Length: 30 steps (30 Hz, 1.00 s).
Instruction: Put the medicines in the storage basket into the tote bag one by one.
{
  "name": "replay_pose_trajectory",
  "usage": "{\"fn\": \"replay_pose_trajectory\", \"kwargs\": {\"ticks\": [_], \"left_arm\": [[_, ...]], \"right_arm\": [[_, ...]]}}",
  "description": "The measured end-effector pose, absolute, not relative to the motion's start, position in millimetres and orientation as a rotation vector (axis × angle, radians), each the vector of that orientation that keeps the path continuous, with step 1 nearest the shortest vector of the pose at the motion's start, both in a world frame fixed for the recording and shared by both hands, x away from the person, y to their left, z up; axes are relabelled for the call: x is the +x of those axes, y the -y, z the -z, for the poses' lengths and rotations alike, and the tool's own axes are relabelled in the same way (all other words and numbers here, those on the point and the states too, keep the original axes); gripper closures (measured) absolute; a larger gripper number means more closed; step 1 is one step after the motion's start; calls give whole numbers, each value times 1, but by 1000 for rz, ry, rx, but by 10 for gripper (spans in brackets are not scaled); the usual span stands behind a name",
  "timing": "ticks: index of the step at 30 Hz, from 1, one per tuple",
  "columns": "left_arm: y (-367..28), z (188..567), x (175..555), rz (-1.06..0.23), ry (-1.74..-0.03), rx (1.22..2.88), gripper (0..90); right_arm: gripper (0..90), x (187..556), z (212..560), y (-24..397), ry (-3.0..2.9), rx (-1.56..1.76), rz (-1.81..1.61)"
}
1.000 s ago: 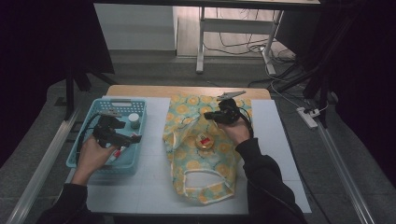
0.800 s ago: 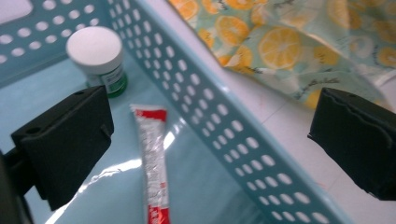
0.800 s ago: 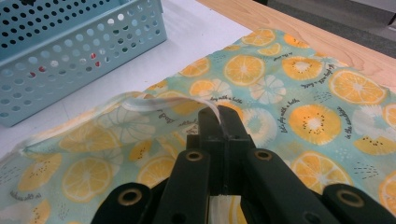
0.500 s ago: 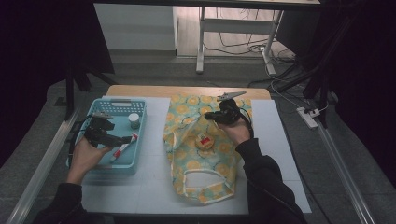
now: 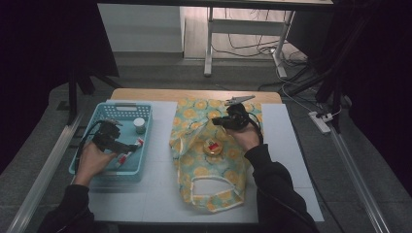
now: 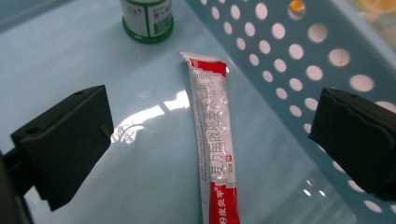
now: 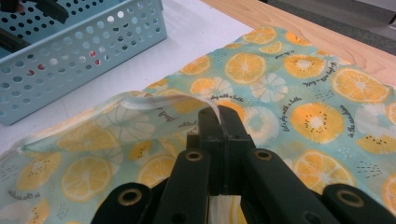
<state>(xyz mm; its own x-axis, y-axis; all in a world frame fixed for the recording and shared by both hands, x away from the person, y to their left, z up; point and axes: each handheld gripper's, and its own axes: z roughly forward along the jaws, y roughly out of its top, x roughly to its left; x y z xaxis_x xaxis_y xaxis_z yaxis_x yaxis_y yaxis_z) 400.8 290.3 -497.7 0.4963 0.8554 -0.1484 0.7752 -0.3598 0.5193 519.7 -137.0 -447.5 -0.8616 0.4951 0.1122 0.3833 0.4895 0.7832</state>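
Note:
A red-and-white tube [image 6: 214,140] lies flat on the floor of the blue perforated basket [image 6: 299,60]. My left gripper [image 6: 210,126] hovers over it, open, with one jaw on each side of the tube and neither touching it. In the high view the left gripper [image 5: 121,144] is inside the basket [image 5: 109,167], just short of the tube [image 5: 140,142]. My right gripper [image 7: 219,114] is shut on the white-trimmed rim of the fruit-print cloth bag [image 7: 303,112] and holds that edge lifted. From above, the right gripper [image 5: 217,120] is over the upper part of the bag [image 5: 209,167].
A small white bottle with a green label [image 6: 147,18] stands in the basket beyond the tube, also seen from above [image 5: 139,125]. A small round object with a red label [image 5: 213,145] rests on the bag. The white mat [image 5: 155,194] covers the wooden table [image 5: 194,94].
The left gripper has shifted slightly inside the basket, and the tube now shows beyond its jaws. The right gripper and the bag have not moved.

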Motion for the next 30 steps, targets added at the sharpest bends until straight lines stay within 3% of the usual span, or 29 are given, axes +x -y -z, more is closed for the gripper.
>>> {"fn": "replay_pose_trajectory", "kwargs": {"ticks": [11, 14, 19, 30], "left_arm": [[-282, 513, 409, -126, -1387, 2345, 0], [-279, 516, 410, -121, -1396, 2383, 41], [-275, 518, 410, -133, -1400, 2435, 134], [-281, 514, 407, -85, -1380, 2479, 434]], "right_arm": [[900, 519, 449, 136, -2601, 768, -1320], [900, 518, 449, 136, -2602, 769, -1320], [900, 519, 450, 136, -2602, 767, -1318], [900, 519, 451, 136, -2605, 768, -1312]]}}
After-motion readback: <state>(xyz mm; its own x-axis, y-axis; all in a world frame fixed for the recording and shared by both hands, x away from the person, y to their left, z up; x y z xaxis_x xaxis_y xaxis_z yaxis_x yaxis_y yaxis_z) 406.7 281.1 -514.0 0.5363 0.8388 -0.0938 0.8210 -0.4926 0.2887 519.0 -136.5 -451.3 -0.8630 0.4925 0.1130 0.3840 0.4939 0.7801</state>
